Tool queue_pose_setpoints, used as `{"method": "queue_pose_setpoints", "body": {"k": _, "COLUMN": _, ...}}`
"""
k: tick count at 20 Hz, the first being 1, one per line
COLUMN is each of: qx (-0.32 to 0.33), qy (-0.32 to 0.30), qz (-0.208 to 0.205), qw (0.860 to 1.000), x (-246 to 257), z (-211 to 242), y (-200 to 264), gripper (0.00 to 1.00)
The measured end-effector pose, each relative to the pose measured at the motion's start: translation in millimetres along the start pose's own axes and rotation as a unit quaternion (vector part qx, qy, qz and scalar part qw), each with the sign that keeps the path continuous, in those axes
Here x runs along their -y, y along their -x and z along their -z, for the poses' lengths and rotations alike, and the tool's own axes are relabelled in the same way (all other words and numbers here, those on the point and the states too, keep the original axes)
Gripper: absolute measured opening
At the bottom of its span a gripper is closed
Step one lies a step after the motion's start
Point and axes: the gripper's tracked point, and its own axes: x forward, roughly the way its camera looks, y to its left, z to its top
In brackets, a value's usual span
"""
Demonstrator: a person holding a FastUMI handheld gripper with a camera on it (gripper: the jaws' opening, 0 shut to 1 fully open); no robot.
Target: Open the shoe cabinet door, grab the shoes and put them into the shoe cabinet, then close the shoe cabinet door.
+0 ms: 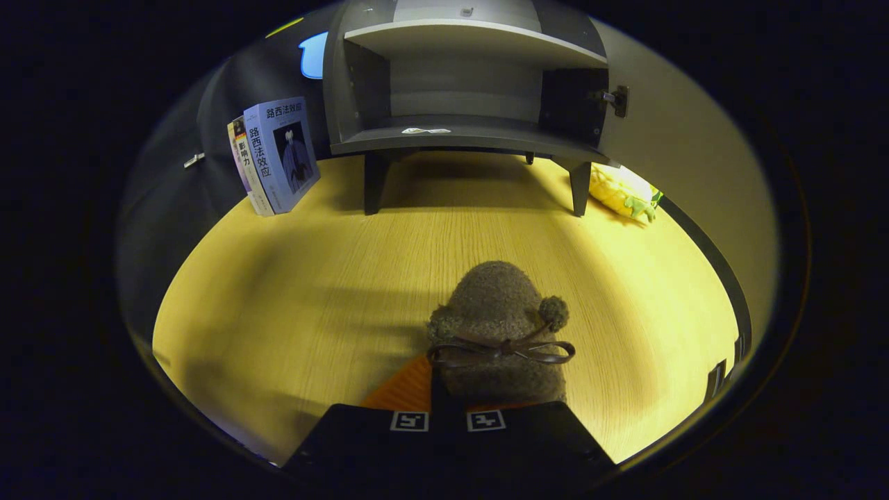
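Gripper view: the gripper (448, 410) is clenched on a fuzzy brown shoe (500, 326), fingers pinching its rear edge, toe pointing ahead at the cabinet. The shoe seems lifted just above the wooden table (292, 292), though I cannot tell if the sole touches. The shoe cabinet (465, 90) stands well beyond, its door (684, 160) swung open to the right, so the lower shelf (458, 135) is free to take the shoe. Books (274, 156) lean left of the cabinet; a yellow plush toy (621, 191) lies by its right leg.
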Motion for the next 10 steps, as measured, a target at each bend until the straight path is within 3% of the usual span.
{"method": "queue_pose_setpoints", "body": {"k": 5, "qx": 0.005, "qy": -0.019, "qz": -0.001, "qw": 1.0, "x": 12.3, "z": -22.5, "y": 33.3, "gripper": 0.05}}
{"method": "queue_pose_setpoints", "body": {"k": 10, "qx": 0.055, "qy": -0.014, "qz": -0.015, "qw": 0.998, "x": 28.5, "z": -83.8, "y": 94.3, "gripper": 0.05}}
